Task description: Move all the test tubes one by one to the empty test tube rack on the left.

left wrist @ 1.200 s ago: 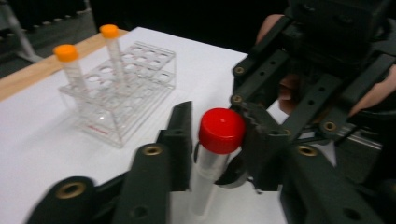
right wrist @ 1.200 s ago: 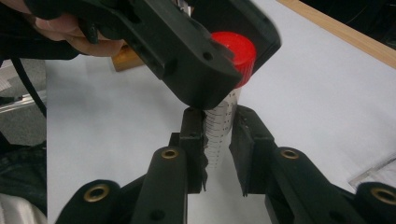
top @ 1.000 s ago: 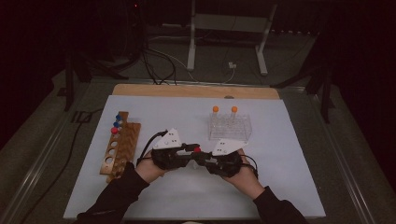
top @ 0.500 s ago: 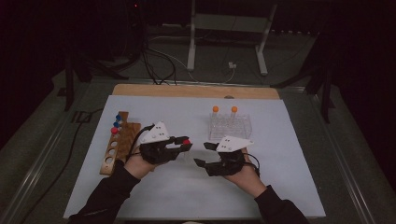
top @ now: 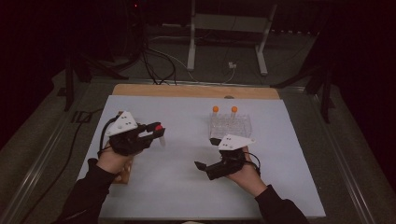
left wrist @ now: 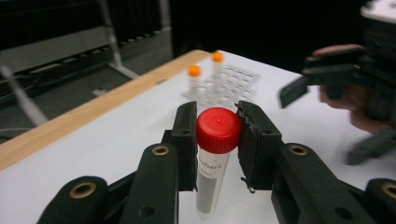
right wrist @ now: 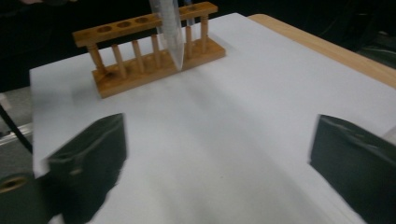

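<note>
High view: left gripper (top: 158, 132) grips red-capped tube (top: 160, 134) over bare white mat (top: 187, 186).

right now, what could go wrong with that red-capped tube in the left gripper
1. The left gripper pinches the clear plastic tube with the red screw cap only at the cap, so its hanging body could swing or slip.
2. The open right gripper is close by and might knock the tube.
</note>
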Motion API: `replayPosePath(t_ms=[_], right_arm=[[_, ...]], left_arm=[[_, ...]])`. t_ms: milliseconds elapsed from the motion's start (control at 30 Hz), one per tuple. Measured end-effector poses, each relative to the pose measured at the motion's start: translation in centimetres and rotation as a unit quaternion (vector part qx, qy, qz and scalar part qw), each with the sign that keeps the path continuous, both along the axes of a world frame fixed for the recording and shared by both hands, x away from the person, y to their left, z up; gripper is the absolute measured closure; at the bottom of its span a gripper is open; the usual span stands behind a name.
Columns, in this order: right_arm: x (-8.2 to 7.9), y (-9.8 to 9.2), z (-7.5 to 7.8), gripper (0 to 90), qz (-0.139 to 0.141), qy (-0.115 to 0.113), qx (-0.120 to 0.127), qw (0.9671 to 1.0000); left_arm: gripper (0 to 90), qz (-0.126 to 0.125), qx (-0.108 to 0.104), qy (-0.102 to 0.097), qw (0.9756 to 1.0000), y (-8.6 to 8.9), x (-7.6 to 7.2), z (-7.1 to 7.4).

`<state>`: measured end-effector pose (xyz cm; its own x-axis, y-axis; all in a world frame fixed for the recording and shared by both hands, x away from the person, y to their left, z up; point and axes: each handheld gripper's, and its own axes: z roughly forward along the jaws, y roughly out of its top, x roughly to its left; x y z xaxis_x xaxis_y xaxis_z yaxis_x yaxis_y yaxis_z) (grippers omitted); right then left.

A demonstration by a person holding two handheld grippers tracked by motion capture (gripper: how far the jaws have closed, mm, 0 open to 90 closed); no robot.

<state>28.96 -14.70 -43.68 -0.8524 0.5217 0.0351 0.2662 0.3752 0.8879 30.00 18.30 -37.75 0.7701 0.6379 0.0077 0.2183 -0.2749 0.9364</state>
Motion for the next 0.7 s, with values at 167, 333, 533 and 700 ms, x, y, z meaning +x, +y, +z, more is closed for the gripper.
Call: replayPosePath(t_ms=[167,333,533,700], right_arm=[[0.1,-0.2,0.1,0.0,0.0,0.004,0.008,1.0],[0.1,-0.4,0.3,0.0,-0.004,0.002,0.015,0.9999],[0.0,-0.4,0.3,0.0,-0.005,-0.001,0.012,0.9999],[0.0,-0.3,0.3,0.0,-0.003,-0.004,0.01,0.9999]], left_arm=[[71.2,0.031,-0.003,-0.011,0.9995,2.2,-0.2,0.4],[71.3,0.056,-0.003,-0.011,0.9983,4.1,-0.4,0.3],[71.3,0.084,-0.008,-0.015,0.9963,6.2,-0.9,0.6],[71.3,0.107,-0.009,-0.019,0.9941,7.8,-1.3,0.7]])
